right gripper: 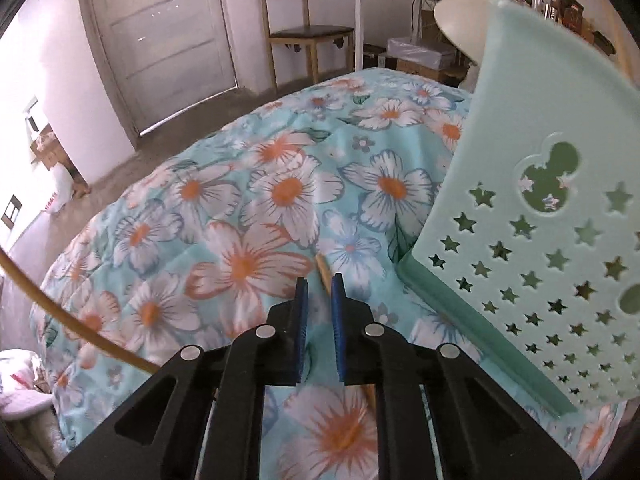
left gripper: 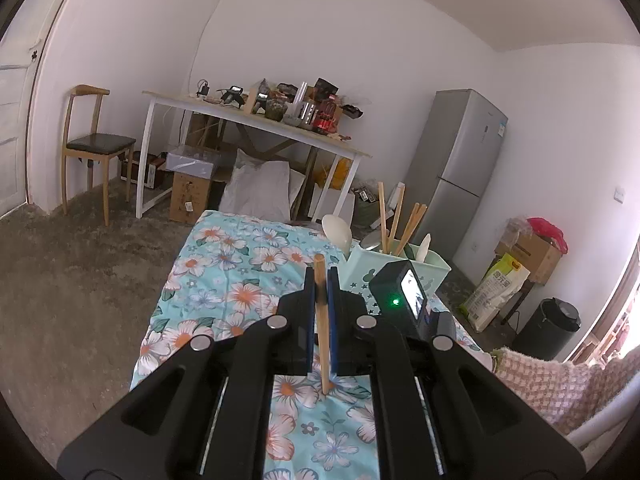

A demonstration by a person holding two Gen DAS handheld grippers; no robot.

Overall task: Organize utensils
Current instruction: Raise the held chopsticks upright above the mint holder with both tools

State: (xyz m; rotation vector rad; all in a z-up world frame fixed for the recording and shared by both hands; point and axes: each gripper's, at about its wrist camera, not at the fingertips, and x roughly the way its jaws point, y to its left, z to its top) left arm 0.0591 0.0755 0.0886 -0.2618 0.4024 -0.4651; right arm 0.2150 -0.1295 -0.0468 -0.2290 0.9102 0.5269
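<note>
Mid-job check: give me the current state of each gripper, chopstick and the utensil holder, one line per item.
left gripper: shut on a chopstick.
held chopstick: upright, clamped between the pads.
right gripper: open, straddling a chopstick lying on the cloth.
lying chopstick: flat on the floral cloth, not gripped.
utensil holder: upright, holding chopsticks and spoons.

Left wrist cam sits high, looking across the flowered cloth toward the far desk. Right wrist cam is low, right up against the green holder. Both catch the cloth and holder.
</note>
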